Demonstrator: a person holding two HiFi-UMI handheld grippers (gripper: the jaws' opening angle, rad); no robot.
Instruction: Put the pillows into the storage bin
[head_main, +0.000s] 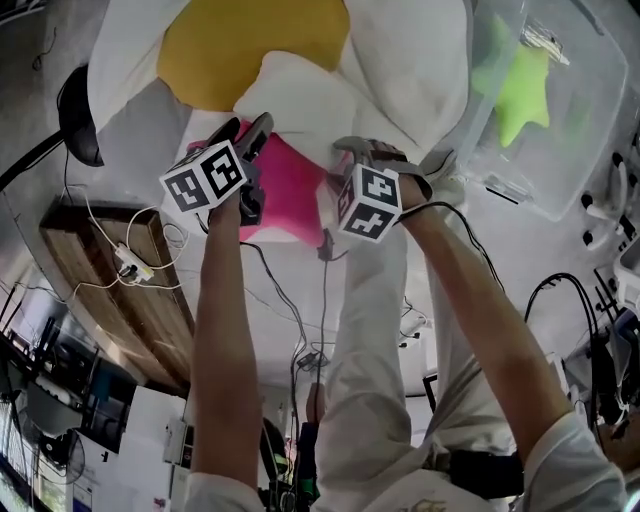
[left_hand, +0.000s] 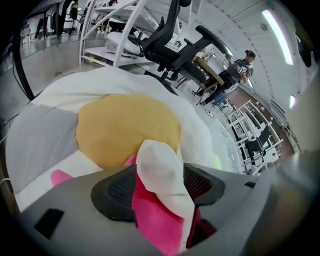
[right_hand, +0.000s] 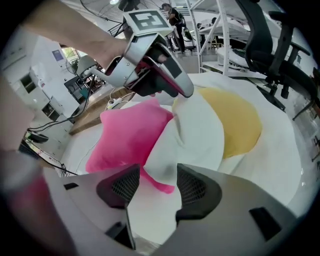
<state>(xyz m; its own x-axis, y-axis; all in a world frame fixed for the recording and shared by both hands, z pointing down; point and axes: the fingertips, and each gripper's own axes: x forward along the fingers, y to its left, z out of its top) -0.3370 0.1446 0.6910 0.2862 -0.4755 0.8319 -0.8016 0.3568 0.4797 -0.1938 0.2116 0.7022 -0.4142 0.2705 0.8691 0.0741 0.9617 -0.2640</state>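
Well left of the storage bin (head_main: 575, 140), the left gripper (left_hand: 159, 187) is seen clamped on a white petal of the flower pillow (head_main: 405, 70), with a fold of the pink star pillow (head_main: 285, 190) caught in the same pinch. Two pillows are thus gripped at once. If they are lifted, the thinner fold may be pulled free and one pillow dropped short of the bin.

Nearer the bin, the right gripper (right_hand: 152, 187) is held with its jaws spread. White fabric lies in the gap, but no squeeze on it is seen. If the jaws are shut there, only a shallow layer of cover may be caught, and the far side of the big pillow would likely sag.

The bin stands at the far right, with a green star pillow (head_main: 525, 90) already inside it. The flower pillow looks wider than the bin's mouth, so it could be snagged on the rim, or the bin pushed away.
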